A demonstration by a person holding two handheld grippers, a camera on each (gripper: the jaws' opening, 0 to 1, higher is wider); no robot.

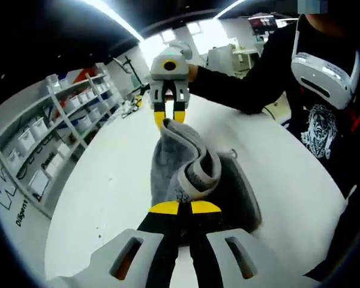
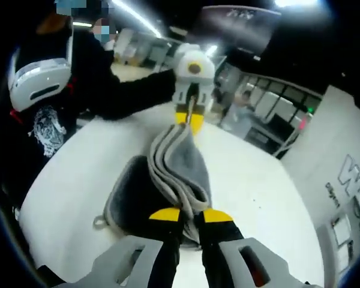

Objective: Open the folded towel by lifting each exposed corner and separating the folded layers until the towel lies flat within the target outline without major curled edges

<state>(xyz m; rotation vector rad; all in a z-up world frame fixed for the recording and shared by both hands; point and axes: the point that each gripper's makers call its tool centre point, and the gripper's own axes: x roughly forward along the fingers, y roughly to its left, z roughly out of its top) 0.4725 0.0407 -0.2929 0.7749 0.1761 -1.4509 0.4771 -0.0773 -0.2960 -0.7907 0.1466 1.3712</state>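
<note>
Table (image 1: 108,198) is seen bearing the grey towel (image 1: 186,174), still bunched in folds and stretched between the left gripper (image 1: 179,208) and right gripper (image 2: 191,215), both clamped on opposite ends, so flattening is judged barely begun

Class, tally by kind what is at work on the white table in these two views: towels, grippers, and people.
Towels: 1, the grey towel on the white table
Grippers: 2, the left gripper and the right gripper, each pinching the towel
People: 1, the person
Total: 4
</note>
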